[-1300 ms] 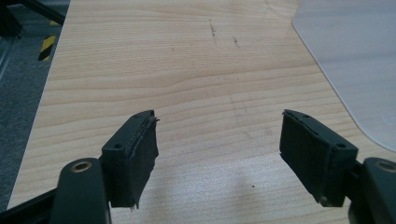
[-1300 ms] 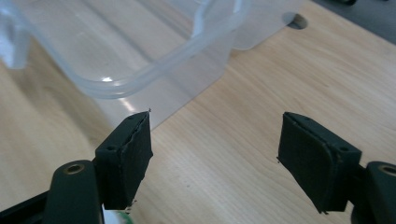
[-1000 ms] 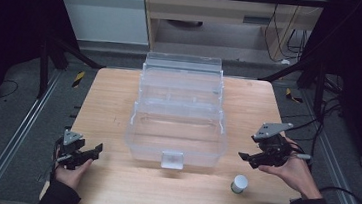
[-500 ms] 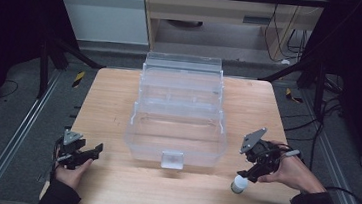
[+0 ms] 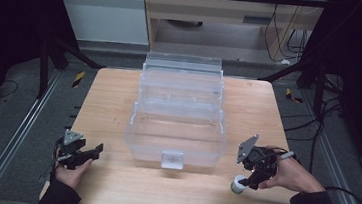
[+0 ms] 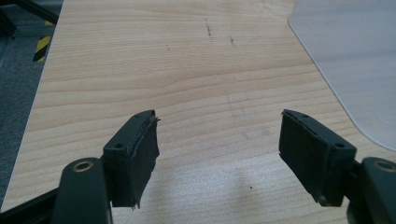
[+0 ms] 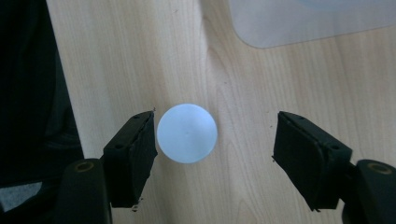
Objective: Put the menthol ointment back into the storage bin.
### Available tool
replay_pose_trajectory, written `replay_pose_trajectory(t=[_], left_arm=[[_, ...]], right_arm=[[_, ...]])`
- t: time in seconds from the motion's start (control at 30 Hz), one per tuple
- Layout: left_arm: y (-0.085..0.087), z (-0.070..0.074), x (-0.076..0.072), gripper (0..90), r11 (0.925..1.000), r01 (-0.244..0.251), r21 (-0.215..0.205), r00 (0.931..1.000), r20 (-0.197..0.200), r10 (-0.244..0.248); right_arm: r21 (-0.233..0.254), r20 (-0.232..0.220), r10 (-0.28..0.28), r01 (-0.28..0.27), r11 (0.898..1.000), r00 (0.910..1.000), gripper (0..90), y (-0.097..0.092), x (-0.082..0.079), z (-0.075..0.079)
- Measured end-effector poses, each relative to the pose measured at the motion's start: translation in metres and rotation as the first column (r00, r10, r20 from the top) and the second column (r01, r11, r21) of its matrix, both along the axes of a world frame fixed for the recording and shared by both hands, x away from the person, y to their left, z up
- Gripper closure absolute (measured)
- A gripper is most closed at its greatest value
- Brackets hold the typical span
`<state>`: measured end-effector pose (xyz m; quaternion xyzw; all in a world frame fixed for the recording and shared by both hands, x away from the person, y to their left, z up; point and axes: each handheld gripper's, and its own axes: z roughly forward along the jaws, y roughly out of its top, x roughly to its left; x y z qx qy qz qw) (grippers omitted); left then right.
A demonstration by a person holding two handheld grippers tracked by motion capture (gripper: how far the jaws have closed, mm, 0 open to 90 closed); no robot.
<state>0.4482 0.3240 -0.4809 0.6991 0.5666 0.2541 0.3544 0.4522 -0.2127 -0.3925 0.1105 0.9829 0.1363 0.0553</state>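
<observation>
Clear plastic box (image 5: 176, 126) in the middle of the wooden table (image 5: 114, 95), built in stepped tiers that rise toward the far edge, with a small latch (image 5: 172, 159) on its near wall. Nothing to be made out inside any tier; wood grain visible straight through the walls.

Right gripper (image 5: 247, 181), held in the right hand (image 5: 292, 174) near the table's front right corner, tilted down over a small pot with a white round lid (image 5: 237, 185). Pot upright on the wood, just off the box's front right corner, apart from it. From the right gripper view, jaws of the right gripper (image 7: 215, 144) spread wide, lid (image 7: 187, 133) between them and lying close beside one pad (image 7: 140, 149), whether touching or not impossible to tell; clear gap to the other pad. Nothing gripped. Rounded corner of the box's base (image 7: 308, 21) at the top of that view.

Left gripper (image 5: 95, 150), held in the left hand (image 5: 71, 174) near the front left corner of the table, low over the wood, pointed toward the box and well apart from it. From the left gripper view, jaws of the left gripper (image 6: 217, 149) wide apart, bare wood between the pads, nothing held. Rounded corner of the box (image 6: 355, 60) at the upper right there.
</observation>
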Motion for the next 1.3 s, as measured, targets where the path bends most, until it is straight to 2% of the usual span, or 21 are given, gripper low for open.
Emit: replay_pose_trajectory(t=[0.27, 0.73, 0.97, 1.3], left_arm=[[0.0, 0.0, 0.0, 27.8, 1.0, 0.0, -0.001, 1.0, 0.0, 0.0], [0.0, 0.0, 0.0, 28.0, 1.0, -0.001, -0.004, 1.0, -0.002, 0.001], [0.001, 0.0, 0.0, 28.1, 1.0, -0.001, -0.003, 1.0, -0.004, 0.001], [0.001, 0.0, 0.0, 28.2, 1.0, 0.0, -0.001, 1.0, -0.003, 0.0]], right_arm=[[-0.044, -0.019, 0.043, -0.044, 0.998, 0.9989, 31.9, 0.003, -0.003, -0.011], [-0.074, -0.044, 0.07, -0.074, 0.995, 0.9965, 35.0, 0.006, -0.006, -0.026], [-0.081, -0.04, 0.106, -0.109, 0.991, 0.9936, 38.0, 0.01, -0.005, -0.031], [-0.104, -0.055, 0.101, -0.106, 0.989, 0.9934, 43.2, 0.01, -0.004, -0.04]])
